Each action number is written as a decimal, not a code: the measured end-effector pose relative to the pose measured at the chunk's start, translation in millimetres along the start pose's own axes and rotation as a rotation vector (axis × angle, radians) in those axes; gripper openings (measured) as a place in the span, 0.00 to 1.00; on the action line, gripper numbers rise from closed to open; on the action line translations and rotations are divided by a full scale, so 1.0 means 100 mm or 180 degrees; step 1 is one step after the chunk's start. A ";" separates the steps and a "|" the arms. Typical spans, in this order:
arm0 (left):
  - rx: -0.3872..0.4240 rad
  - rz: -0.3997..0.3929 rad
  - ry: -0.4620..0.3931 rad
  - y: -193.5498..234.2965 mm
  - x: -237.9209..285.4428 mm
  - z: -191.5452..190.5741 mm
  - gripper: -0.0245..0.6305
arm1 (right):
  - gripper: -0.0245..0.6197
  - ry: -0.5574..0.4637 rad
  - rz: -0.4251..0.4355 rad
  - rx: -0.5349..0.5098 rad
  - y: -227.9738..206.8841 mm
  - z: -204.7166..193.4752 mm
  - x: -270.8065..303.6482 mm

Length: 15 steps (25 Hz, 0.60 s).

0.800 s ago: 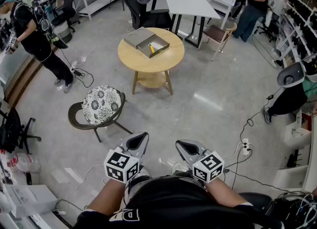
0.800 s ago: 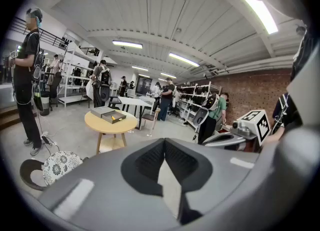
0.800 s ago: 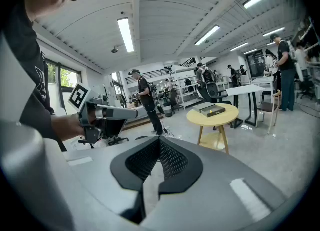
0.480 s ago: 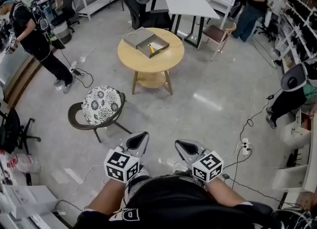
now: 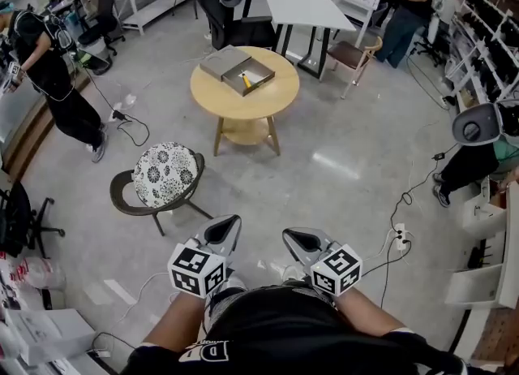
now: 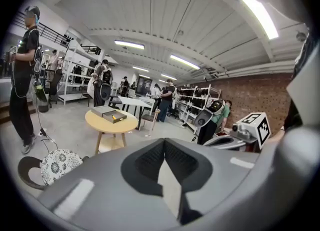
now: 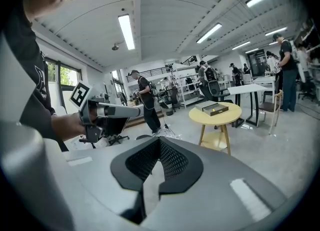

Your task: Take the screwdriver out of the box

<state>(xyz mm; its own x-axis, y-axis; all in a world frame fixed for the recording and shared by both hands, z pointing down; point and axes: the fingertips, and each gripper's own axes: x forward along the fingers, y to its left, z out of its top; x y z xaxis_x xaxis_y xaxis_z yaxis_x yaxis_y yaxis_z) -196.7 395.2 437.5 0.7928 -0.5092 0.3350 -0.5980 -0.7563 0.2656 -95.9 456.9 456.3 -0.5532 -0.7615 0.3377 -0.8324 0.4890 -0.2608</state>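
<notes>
Since the earlier frame the person in black (image 5: pixel 50 73) at 10 o'clock has stepped closer to the left edge of the head view, and the whole scene has slid slightly leftward, while both grippers keep their place low in the picture. The left gripper (image 5: pixel 227 227) sits at 6 o'clock just left of centre, and its own view shows the dark pads pressed together with nothing between them. The right gripper (image 5: pixel 296 239) sits just beside it to the right. Its jaws also look closed and empty, though the seam between the pads is harder to read there. Both point toward 12 o'clock, at the round wooden table (image 5: pixel 217 96), which stands well apart from them across the bare grey floor. On the tabletop lies the open grey box (image 5: pixel 258 79), with its lid (image 5: pixel 225 62) resting just beside it toward 10 o'clock. Inside the box lies a small yellow-handled thing, probably the screwdriver (image 5: pixel 245 81), too small to make out further. A low chair with a patterned cushion (image 5: pixel 165 174) stands between the table and the left gripper, off toward 9 o'clock. A white table (image 5: pixel 312 10) stands beyond the round one at 1 o'clock, with a wooden chair (image 5: pixel 354 53) beside it.
</notes>
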 end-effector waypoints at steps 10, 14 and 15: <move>0.0097 -0.0121 0.0085 0.26 -0.27 -0.11 0.13 | 0.04 0.0021 -0.0160 0.0056 0.30 -0.08 0.27; 0.0102 -0.0137 0.0104 0.39 -0.36 -0.16 0.13 | 0.04 0.0015 -0.0214 0.0058 0.41 -0.12 0.34; 0.0086 -0.0140 0.0117 0.42 -0.37 -0.17 0.13 | 0.04 0.0028 -0.0222 0.0067 0.43 -0.13 0.35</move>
<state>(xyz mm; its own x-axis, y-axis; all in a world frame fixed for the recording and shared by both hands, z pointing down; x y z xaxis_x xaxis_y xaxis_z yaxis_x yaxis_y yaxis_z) -252.8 389.5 452.0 0.8131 -0.4601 0.3567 -0.5588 -0.7887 0.2564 -152.1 456.9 468.9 -0.4943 -0.7896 0.3636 -0.8680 0.4259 -0.2553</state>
